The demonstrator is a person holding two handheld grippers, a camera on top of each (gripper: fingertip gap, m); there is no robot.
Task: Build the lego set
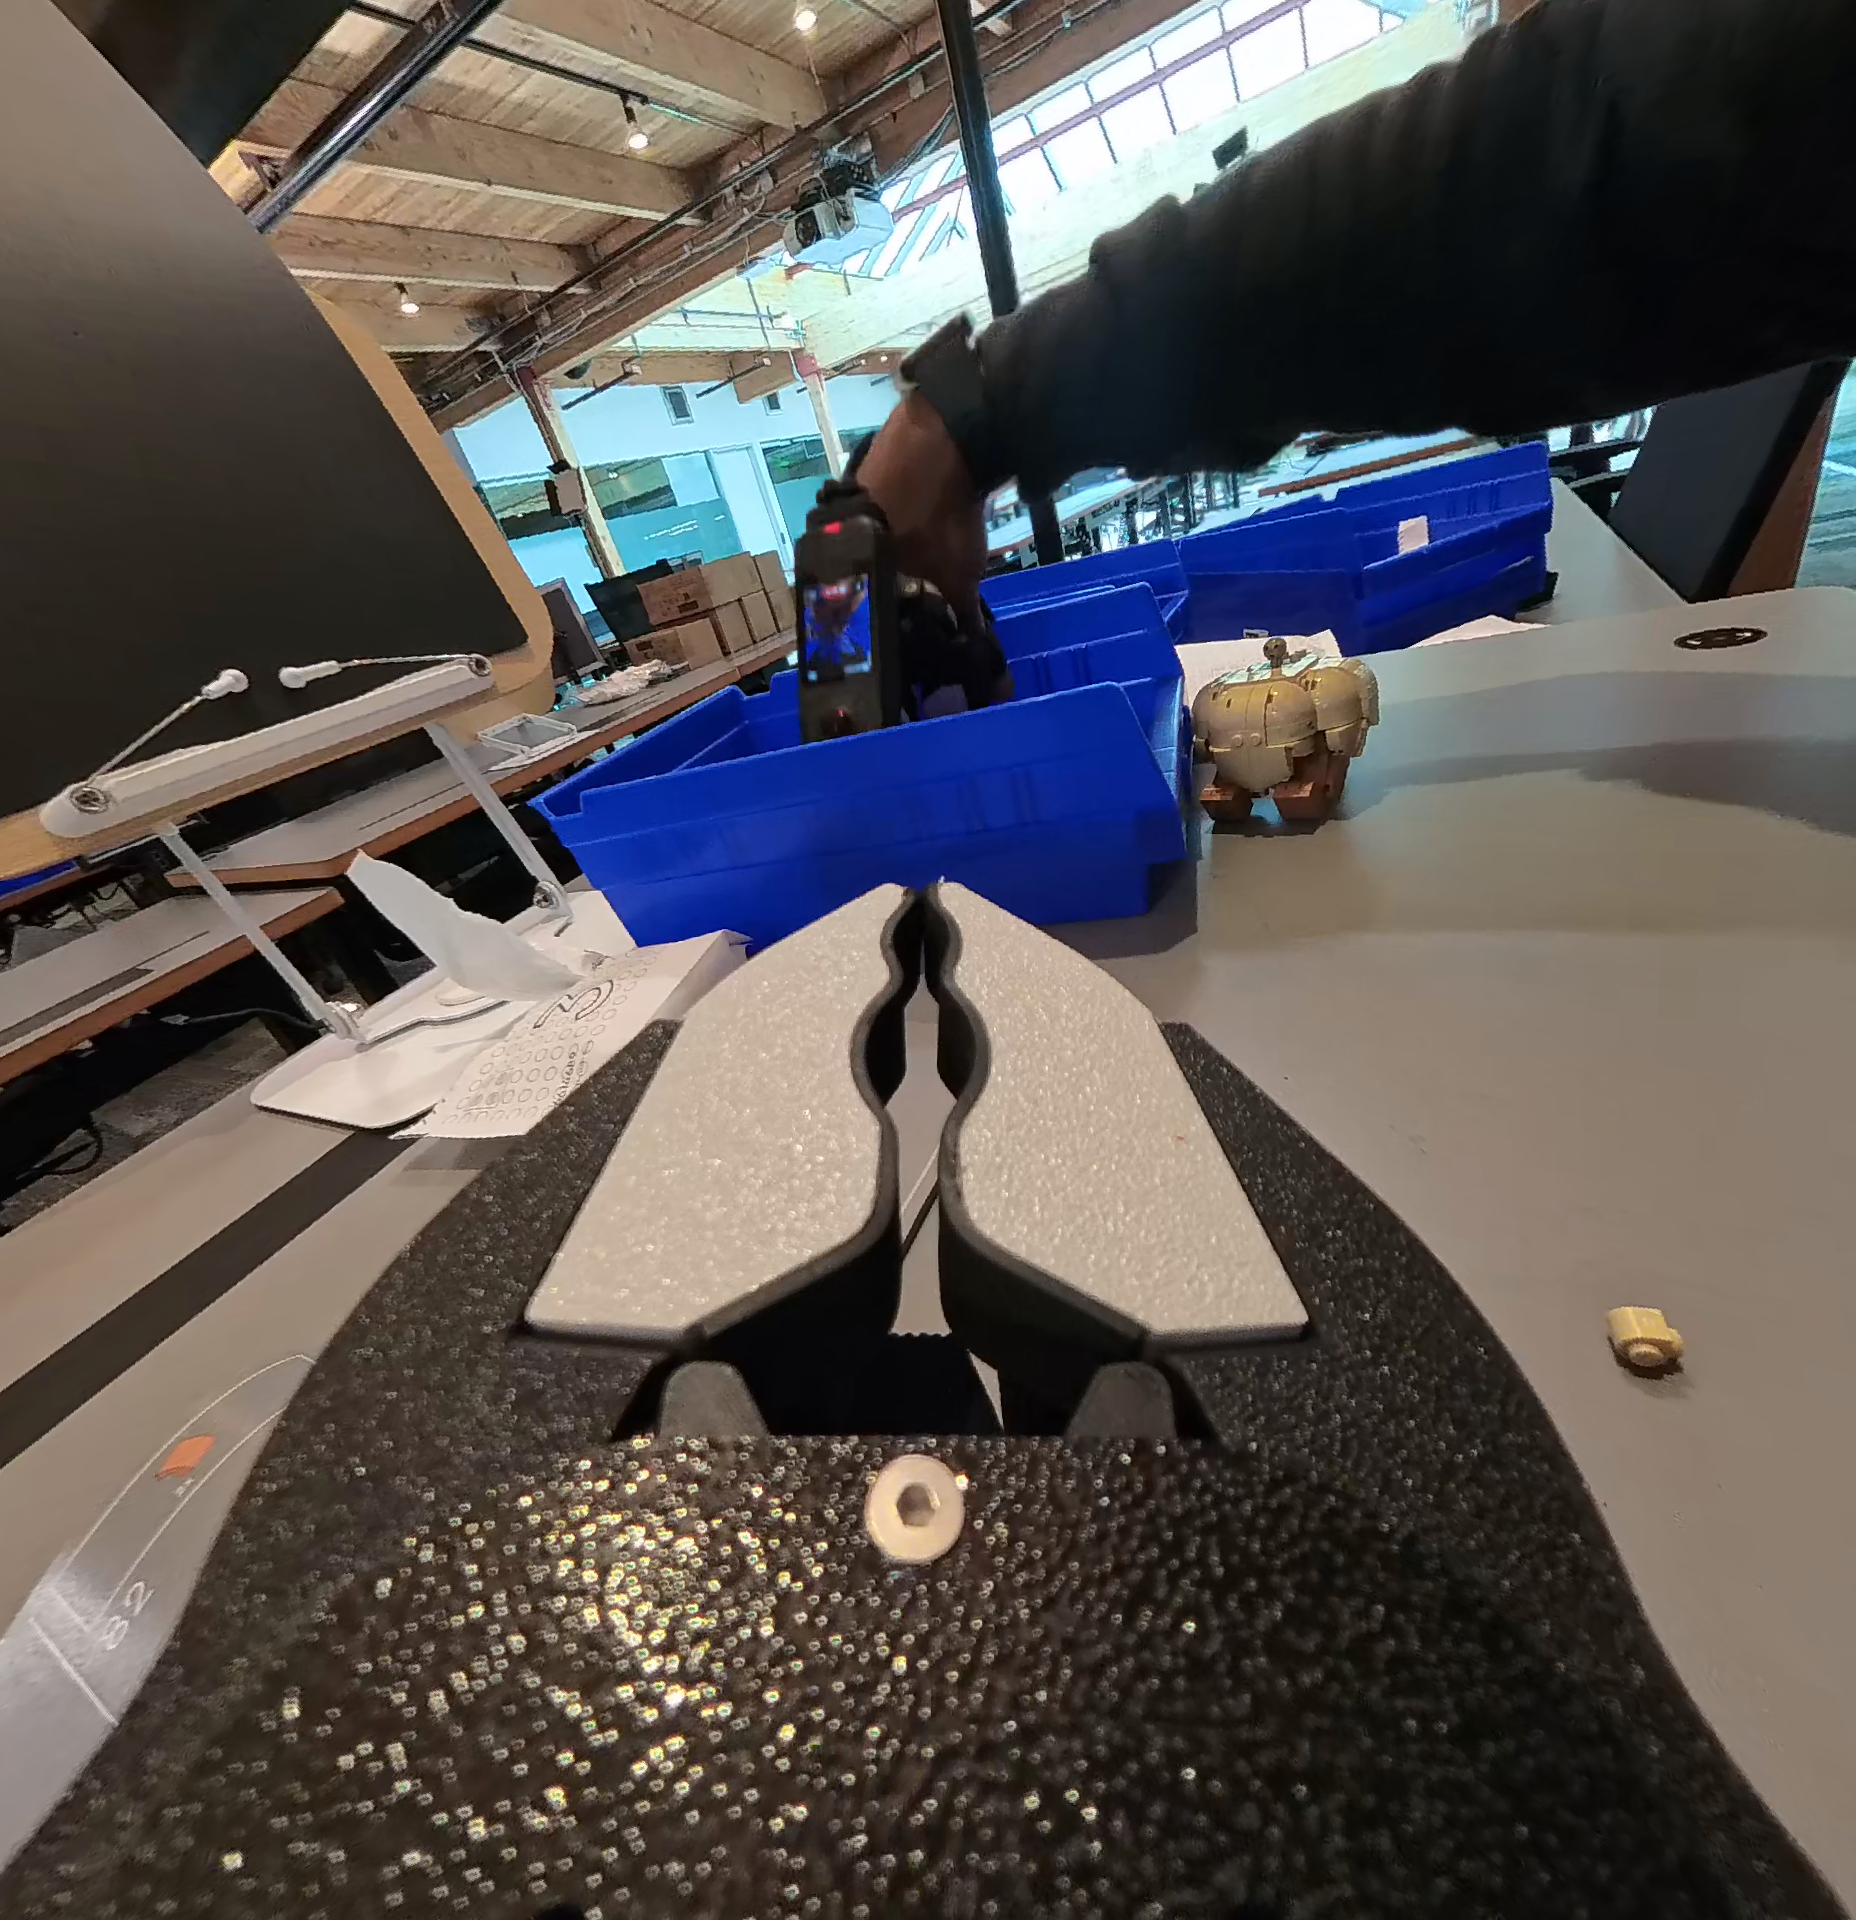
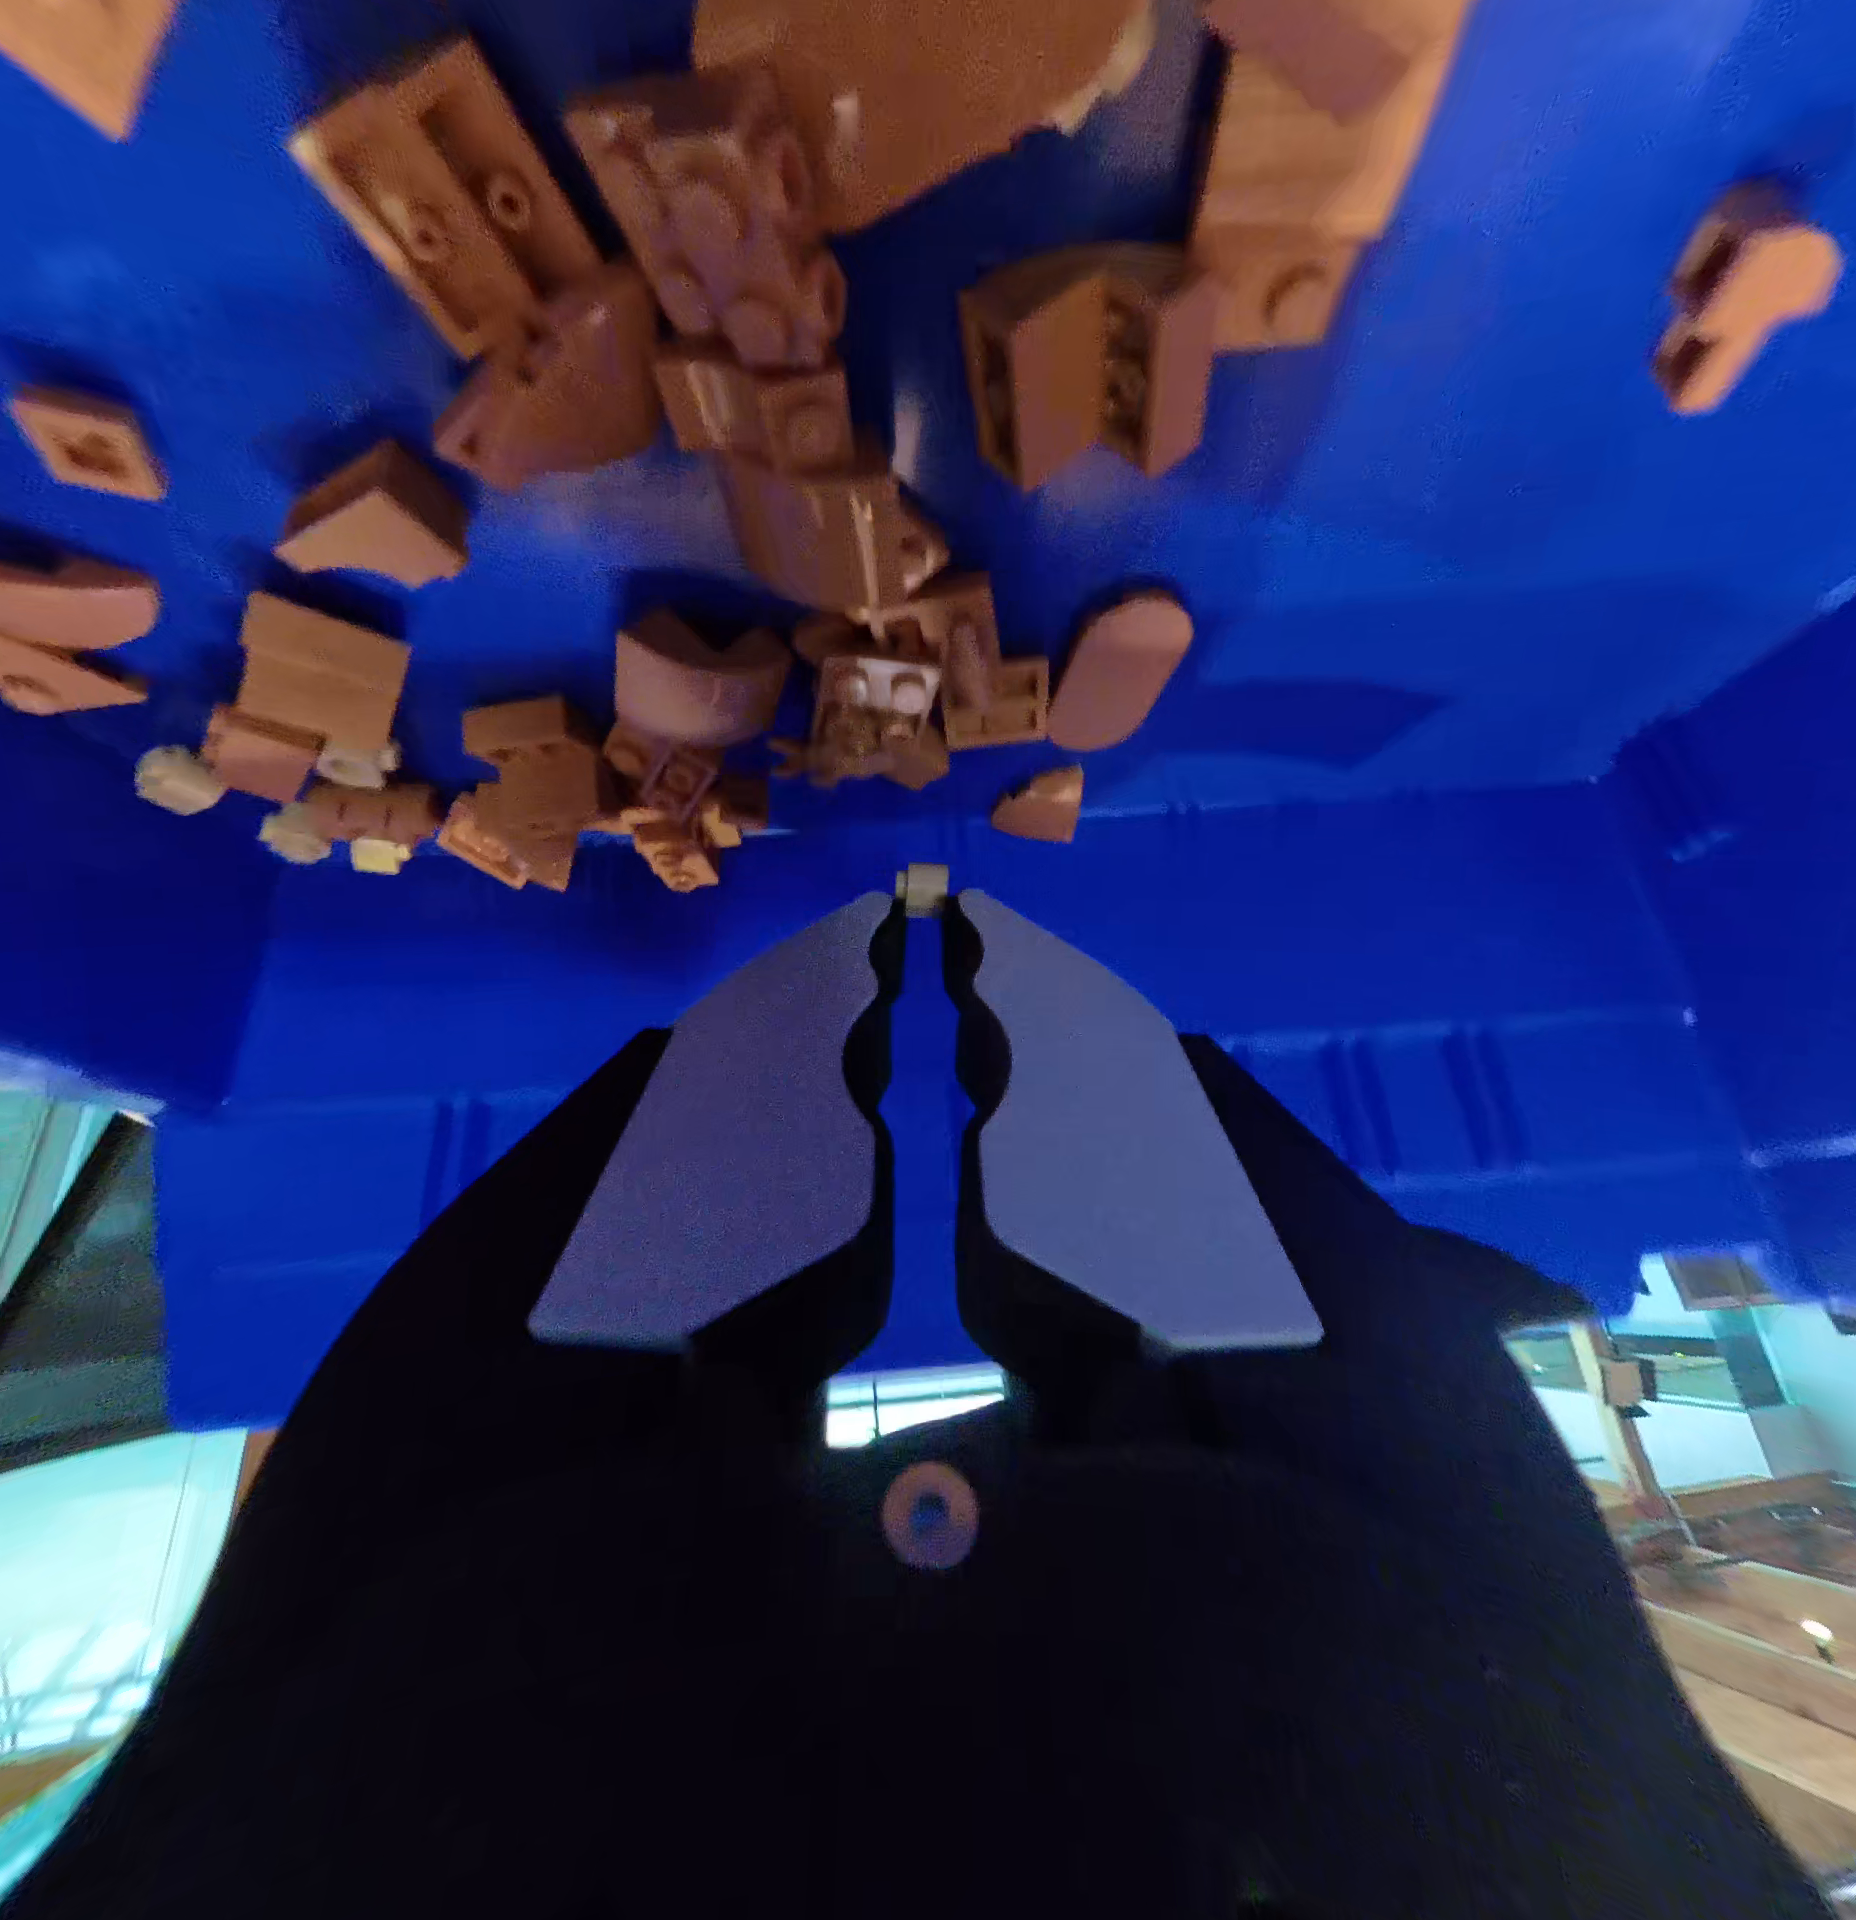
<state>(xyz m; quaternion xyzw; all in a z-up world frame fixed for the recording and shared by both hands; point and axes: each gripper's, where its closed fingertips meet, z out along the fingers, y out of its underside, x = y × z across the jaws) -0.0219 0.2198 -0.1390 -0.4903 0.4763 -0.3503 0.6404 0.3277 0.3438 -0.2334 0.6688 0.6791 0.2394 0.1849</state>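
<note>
A: Your right gripper [image 2: 924, 902] pinches one small beige piece [image 2: 922, 891] inside the blue bin [image 2: 1423, 935], above many brown bricks [image 2: 758, 436].

B: And your left gripper [image 1: 926, 902] is closed on nothing over the grey table [image 1: 1423, 1091], near one beige piece [image 1: 1643, 1340] and one gold model [image 1: 1282, 727].

White lamp stand [image 1: 321, 1081], cardboard boxes [image 1: 695, 613], dotted sheet [image 1: 550, 1039]

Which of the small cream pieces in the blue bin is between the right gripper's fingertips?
The small cream piece at the right gripper tips, alone against the blue bin wall. The other cream pieces lie far left among brown bricks.
</note>
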